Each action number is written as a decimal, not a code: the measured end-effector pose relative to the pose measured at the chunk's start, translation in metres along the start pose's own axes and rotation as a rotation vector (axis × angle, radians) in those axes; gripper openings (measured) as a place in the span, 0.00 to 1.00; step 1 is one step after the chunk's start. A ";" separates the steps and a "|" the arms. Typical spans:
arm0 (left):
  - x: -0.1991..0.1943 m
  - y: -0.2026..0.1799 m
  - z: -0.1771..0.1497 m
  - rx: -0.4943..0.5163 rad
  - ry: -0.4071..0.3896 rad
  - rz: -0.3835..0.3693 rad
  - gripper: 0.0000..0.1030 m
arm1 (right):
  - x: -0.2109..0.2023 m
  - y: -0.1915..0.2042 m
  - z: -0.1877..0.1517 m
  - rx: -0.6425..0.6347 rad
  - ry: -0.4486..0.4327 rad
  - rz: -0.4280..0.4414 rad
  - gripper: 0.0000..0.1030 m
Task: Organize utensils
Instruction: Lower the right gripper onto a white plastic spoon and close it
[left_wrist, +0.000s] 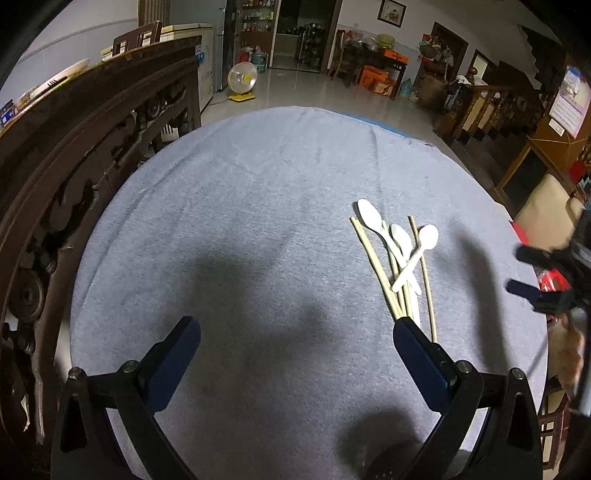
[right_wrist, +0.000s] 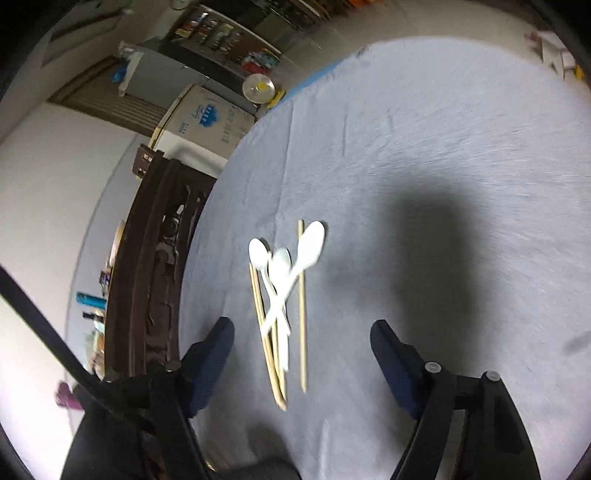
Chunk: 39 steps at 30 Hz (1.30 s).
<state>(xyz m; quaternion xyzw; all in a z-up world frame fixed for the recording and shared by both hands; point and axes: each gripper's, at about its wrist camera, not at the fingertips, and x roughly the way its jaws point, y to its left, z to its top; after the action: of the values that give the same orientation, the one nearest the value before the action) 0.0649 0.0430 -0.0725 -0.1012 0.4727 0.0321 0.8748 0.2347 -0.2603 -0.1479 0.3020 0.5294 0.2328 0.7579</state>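
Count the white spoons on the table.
3, all in one pile with the chopsticks on the grey cloth: left spoon, middle spoon, right spoon crossing over the others. None seems hidden, though handles overlap.

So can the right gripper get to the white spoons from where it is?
Probably yes. The right gripper hangs open above the grey cloth with the white spoons and chopsticks lying ahead between its fingers. Nothing blocks them, though the spoons are crossed over the chopsticks.
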 end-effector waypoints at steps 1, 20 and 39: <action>0.004 0.002 0.002 -0.004 0.003 -0.002 1.00 | 0.010 0.000 0.006 0.006 0.006 0.000 0.66; 0.066 -0.007 0.049 -0.012 0.079 -0.017 1.00 | 0.110 0.012 0.056 -0.010 0.079 -0.149 0.30; 0.123 -0.036 0.107 0.015 0.156 0.016 1.00 | 0.132 0.033 0.064 -0.163 0.081 -0.293 0.04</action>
<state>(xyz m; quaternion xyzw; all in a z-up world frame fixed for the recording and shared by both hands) 0.2257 0.0247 -0.1129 -0.0929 0.5407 0.0276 0.8356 0.3375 -0.1618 -0.1957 0.1496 0.5771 0.1738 0.7838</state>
